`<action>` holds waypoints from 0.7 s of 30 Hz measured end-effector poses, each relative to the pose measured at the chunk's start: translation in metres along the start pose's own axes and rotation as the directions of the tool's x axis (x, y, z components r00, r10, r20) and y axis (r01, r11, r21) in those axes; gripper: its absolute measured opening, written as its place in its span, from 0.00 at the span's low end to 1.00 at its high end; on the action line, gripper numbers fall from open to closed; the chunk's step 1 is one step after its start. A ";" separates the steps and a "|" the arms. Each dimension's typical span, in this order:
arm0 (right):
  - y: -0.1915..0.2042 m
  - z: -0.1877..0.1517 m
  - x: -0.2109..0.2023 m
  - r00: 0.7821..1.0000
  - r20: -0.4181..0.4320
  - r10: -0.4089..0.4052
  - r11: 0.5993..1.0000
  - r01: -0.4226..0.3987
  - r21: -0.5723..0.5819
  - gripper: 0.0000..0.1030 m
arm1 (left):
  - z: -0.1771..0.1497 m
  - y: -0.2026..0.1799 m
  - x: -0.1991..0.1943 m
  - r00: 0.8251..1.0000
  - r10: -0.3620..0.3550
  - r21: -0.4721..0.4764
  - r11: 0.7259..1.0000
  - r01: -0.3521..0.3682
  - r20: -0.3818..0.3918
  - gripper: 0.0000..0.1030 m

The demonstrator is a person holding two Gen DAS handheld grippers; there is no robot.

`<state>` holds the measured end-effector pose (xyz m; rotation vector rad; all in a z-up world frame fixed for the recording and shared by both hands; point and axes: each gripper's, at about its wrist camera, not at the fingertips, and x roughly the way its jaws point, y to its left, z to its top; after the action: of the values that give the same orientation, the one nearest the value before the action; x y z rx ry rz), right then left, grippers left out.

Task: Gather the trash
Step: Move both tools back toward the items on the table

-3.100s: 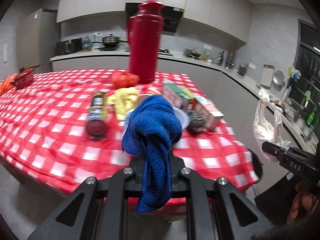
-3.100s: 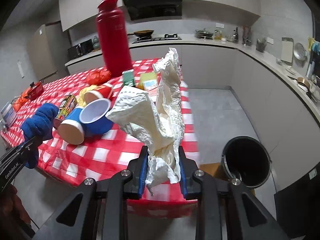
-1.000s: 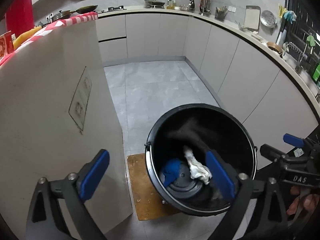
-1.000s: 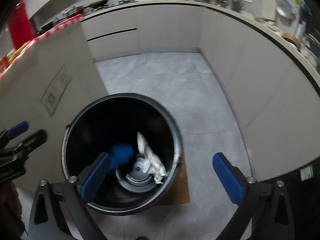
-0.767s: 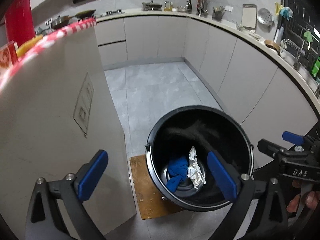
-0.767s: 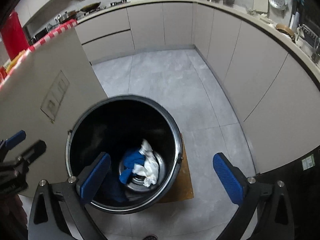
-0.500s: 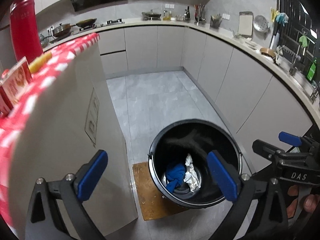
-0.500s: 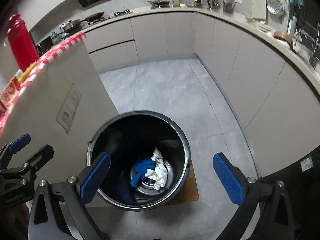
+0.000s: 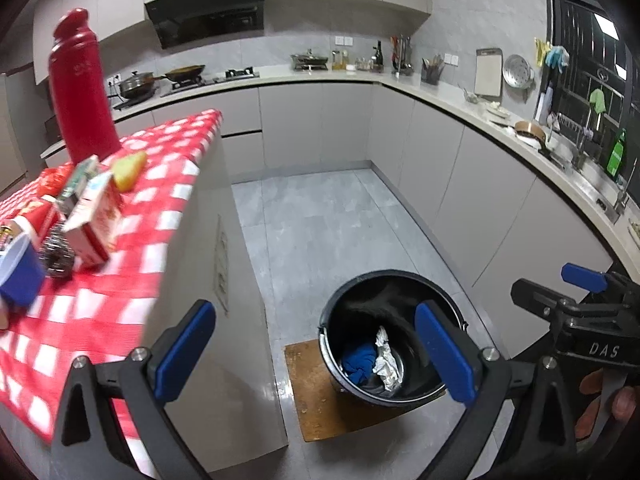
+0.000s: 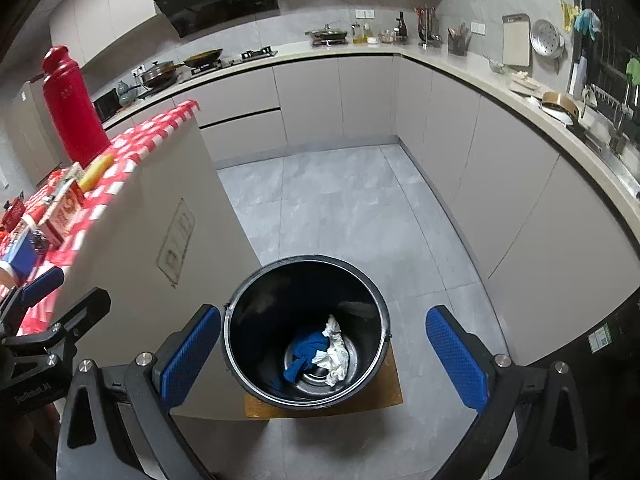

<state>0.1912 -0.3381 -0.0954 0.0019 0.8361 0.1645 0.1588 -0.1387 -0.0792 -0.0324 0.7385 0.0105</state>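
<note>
With a blue cloth (image 10: 306, 350) and crumpled white paper (image 10: 334, 354) lying at the bottom of the black bin (image 10: 306, 280), both the left gripper (image 9: 314, 350) and right gripper (image 10: 322, 354) are held wide open and empty above it, so a return to the table (image 9: 132, 248) beside the bin is judged to be called for, where a carton (image 9: 94, 220) and blue cup (image 9: 18, 270) are left.

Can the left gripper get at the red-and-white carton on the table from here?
Probably yes: the left gripper is open and empty, and the carton lies near the table edge with nothing between.
</note>
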 end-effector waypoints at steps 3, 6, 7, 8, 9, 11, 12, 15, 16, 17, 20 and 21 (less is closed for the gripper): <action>0.015 0.003 -0.017 0.999 0.035 0.021 0.999 -0.020 -0.027 1.00 | 0.004 0.015 -0.017 1.000 0.014 -0.017 1.000 -0.014 0.026 0.98; 0.034 0.007 -0.032 0.997 0.057 0.057 0.997 -0.054 -0.048 1.00 | 0.004 0.030 -0.032 0.998 0.035 -0.039 0.999 -0.033 0.045 0.98; 0.043 0.008 -0.036 0.996 0.058 0.074 0.996 -0.071 -0.057 1.00 | 0.003 0.037 -0.037 0.998 0.044 -0.048 0.998 -0.042 0.052 0.98; 0.048 0.008 -0.038 0.995 0.057 0.082 0.995 -0.078 -0.063 1.00 | 0.003 0.042 -0.042 0.997 0.050 -0.055 0.997 -0.046 0.059 0.98; 0.057 0.008 -0.041 0.994 0.059 0.088 0.994 -0.083 -0.074 1.00 | 0.003 0.051 -0.047 0.996 0.058 -0.063 0.997 -0.054 0.064 0.98; 0.072 0.008 -0.049 0.993 0.066 0.094 0.992 -0.087 -0.092 1.00 | 0.001 0.060 -0.055 0.995 0.073 -0.067 0.995 -0.068 0.074 0.98; 0.081 0.008 -0.052 0.993 0.066 0.097 0.991 -0.090 -0.098 1.00 | 0.000 0.066 -0.059 0.994 0.076 -0.071 0.995 -0.070 0.079 0.98; 0.102 0.008 -0.060 0.993 0.066 0.099 0.989 -0.091 -0.114 1.00 | -0.001 0.089 -0.074 0.991 0.089 -0.083 0.993 -0.081 0.097 0.98; 0.111 0.008 -0.063 0.993 0.066 0.102 0.988 -0.094 -0.122 1.00 | -0.002 0.095 -0.078 0.990 0.094 -0.088 0.992 -0.085 0.101 0.98; 0.122 0.008 -0.066 0.993 0.061 0.100 0.987 -0.091 -0.133 1.00 | -0.003 0.101 -0.083 0.989 0.099 -0.094 0.992 -0.089 0.107 0.98; 0.148 0.006 -0.072 0.994 0.049 0.102 0.985 -0.094 -0.144 1.00 | -0.008 0.127 -0.096 0.986 0.118 -0.114 0.988 -0.105 0.117 0.98; 0.159 0.005 -0.074 0.994 0.046 0.100 0.985 -0.092 -0.148 1.00 | -0.010 0.135 -0.100 0.985 0.125 -0.118 0.987 -0.111 0.119 0.98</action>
<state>0.1234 -0.1920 -0.0269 -0.0908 0.7696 0.3150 0.0756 -0.0044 -0.0229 -0.0932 0.6124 0.1653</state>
